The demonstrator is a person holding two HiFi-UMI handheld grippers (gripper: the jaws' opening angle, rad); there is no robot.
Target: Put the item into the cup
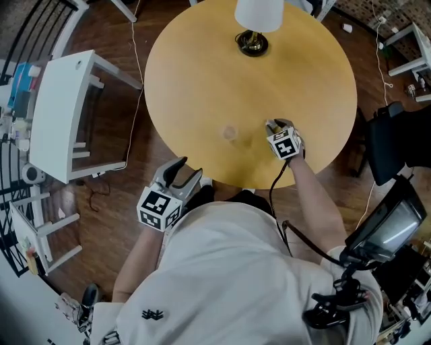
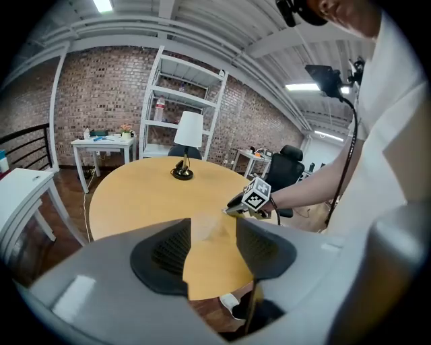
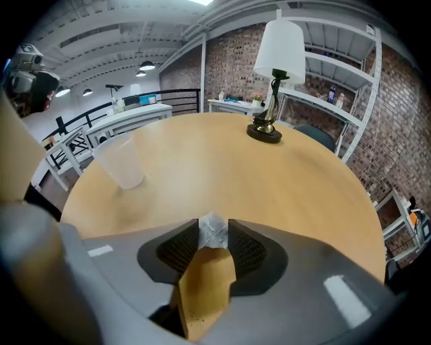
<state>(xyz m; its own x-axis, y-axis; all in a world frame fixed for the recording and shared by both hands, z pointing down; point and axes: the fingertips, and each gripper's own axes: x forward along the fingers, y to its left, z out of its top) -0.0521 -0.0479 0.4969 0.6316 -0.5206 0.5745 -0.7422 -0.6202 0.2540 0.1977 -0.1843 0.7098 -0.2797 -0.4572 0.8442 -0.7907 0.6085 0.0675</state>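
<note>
The right hand-held gripper point(image 3: 214, 237) pinches a small crumpled translucent wad point(image 3: 214, 228) just over the round yellow wooden table point(image 3: 283, 195), seemingly to carry it to the clear plastic cup point(image 3: 121, 162) standing well apart; the left hand-held gripper point(image 2: 212, 244) idles off the edge, jaws apart, empty

walls: brick point(image 2: 101, 87) | floor: dark wood point(image 1: 108, 202) | furniture: round table point(image 1: 202, 87), lamp point(image 1: 258, 13), white shelf point(image 2: 182, 96), white side table point(image 1: 60, 114)

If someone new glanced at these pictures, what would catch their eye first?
A round yellow table fills the head view, a white-shaded lamp at its far edge. Over its near side the right gripper pinches a small crinkly clear item, a translucent cup standing to its left.
</note>
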